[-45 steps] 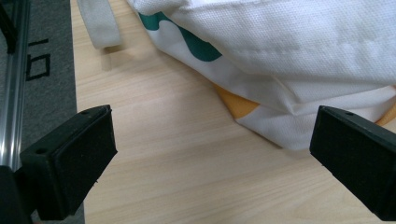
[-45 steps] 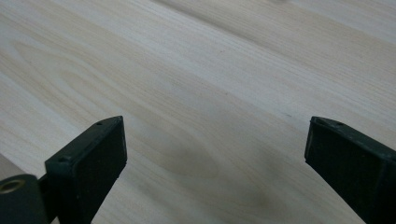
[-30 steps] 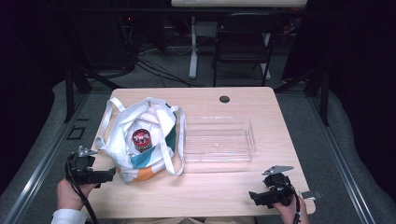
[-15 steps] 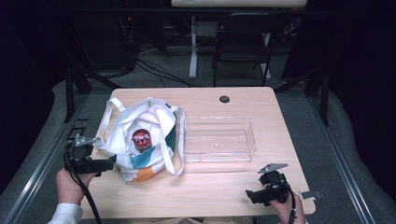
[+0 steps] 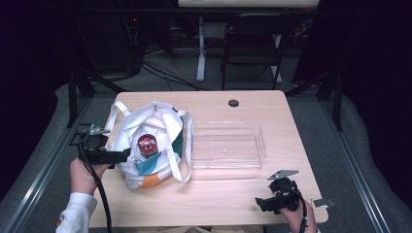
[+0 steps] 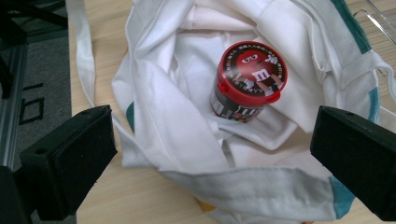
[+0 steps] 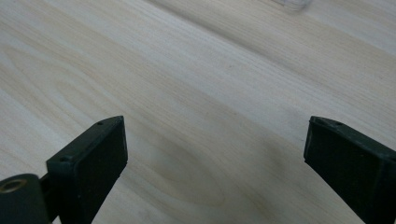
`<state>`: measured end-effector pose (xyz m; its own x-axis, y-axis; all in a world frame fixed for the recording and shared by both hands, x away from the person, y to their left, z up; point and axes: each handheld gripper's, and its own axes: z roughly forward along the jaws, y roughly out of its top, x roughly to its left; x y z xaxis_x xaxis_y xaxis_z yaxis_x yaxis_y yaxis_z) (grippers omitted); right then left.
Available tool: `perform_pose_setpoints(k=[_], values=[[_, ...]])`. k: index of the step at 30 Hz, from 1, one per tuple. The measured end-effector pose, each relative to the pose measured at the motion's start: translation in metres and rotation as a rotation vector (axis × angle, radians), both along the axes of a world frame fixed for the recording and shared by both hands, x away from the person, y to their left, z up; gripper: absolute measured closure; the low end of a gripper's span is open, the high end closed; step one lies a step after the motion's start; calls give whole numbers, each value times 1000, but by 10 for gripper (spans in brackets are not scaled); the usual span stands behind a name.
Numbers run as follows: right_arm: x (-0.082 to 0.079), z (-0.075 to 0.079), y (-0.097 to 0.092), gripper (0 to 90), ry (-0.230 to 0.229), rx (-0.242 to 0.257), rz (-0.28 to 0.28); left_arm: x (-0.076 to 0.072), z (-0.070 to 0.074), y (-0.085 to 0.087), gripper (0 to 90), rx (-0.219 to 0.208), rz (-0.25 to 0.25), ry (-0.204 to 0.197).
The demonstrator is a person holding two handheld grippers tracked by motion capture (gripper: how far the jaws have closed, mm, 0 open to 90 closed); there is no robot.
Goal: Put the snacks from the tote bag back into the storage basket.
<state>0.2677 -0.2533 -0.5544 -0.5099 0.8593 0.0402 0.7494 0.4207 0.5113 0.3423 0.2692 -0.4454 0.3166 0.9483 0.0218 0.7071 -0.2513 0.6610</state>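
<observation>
A white tote bag point(image 5: 155, 126) with teal and orange patches lies open on the left of the wooden table point(image 5: 243, 194). Inside it stands a red-lidded candy tub point(image 5: 146, 144) point(image 6: 250, 79). My left gripper point(image 5: 119, 156) point(image 6: 210, 158) hovers at the bag's point(image 6: 187, 126) left rim, its jaws wide open, pointing at the tub. Near the front right corner my right gripper point(image 5: 262, 204) point(image 7: 215, 163) is open over bare wood, nothing between its jaws.
A clear plastic tray point(image 5: 227, 145) sits empty right of the bag. A round black cable grommet point(image 5: 233, 103) marks the table's far edge. Chairs and desk legs stand beyond the table. The bag's straps point(image 5: 180, 165) trail over the table.
My left gripper has risen from the table's front left and moved toward the bag's rim. The right gripper has shifted only slightly.
</observation>
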Motion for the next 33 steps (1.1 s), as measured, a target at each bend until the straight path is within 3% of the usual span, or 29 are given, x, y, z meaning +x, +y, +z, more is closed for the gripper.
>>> perform_pose_setpoints(k=[9,22,25,33], values=[[0,0,1,57,-3,-2,7,20,-4,-14,2,12,-42,44],[-1,1,2,57,-7,-6,18,43,3,-43,1,-6,-92,46],[-1,2,0,59,-17,18,10,47,-1,-48,1,-20,-91,52],[-1,2,1,59,-18,13,13,55,-9,-55,2,-18,-100,88]])
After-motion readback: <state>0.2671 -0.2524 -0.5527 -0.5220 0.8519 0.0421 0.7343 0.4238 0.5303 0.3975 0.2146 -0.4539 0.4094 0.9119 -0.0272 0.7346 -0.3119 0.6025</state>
